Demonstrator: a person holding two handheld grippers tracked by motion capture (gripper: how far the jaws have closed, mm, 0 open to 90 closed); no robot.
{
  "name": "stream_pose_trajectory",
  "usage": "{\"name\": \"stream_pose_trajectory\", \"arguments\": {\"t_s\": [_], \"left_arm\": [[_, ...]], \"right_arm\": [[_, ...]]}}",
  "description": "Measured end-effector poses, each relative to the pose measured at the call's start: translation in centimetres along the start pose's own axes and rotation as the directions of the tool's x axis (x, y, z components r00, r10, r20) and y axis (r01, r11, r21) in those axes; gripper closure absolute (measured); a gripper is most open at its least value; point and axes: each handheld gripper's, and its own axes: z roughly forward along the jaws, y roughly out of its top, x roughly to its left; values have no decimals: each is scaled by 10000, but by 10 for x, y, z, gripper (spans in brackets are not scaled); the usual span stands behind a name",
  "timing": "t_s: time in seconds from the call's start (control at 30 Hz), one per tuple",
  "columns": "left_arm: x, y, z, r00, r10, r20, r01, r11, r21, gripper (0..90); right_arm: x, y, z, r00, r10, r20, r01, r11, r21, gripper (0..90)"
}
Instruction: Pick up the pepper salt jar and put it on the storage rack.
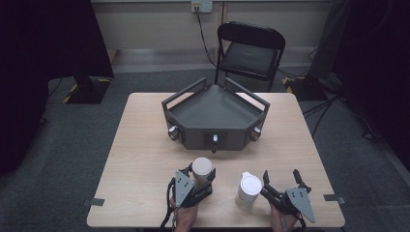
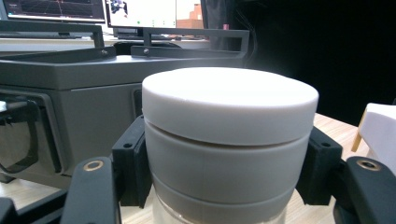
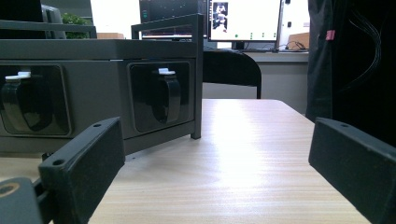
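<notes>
**Left tongs clamp the jar**

Left tongs (image 1: 197, 181) are clamped on the white-lidded jar (image 1: 201, 170) at the near middle of the desk (image 1: 145, 159), pads squeezing just below its lid. Right tongs (image 1: 280, 180) stand apart, gripping nothing, just right of the white jug (image 1: 248, 190). The grey tray (image 1: 212, 113) sits farther back.

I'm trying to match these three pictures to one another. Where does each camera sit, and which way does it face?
High view: above the person's side, looking forward and down on the table; both hands and grippers show.
Left gripper view: on the left gripper, facing the white-lidded jar between its jaws.
Right gripper view: on the right gripper, low over the table, jaws open.
Shared: the grey tray shows in all three views.
</notes>
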Motion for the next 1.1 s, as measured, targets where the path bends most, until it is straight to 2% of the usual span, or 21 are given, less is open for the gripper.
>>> {"name": "stream_pose_trajectory", "arguments": {"t_s": [0.47,0.63,0.77,1.1], "left_arm": [[7,12,-2,9998,159,110,-158,9998,-77,344],[16,22,2,9989,304,355,-299,9994,-161,344],[20,31,4,9984,434,350,-427,9989,-206,344],[24,44,10,9986,344,412,-338,9993,-169,344]], "right_arm": [[0,0,0,10000,2,5,-2,10000,3,21],[0,0,0,10000,1,-1,-1,10000,1,21],[0,0,0,10000,1,-5,-1,10000,-1,21],[0,0,0,10000,-5,-8,5,10000,-3,21]]}}
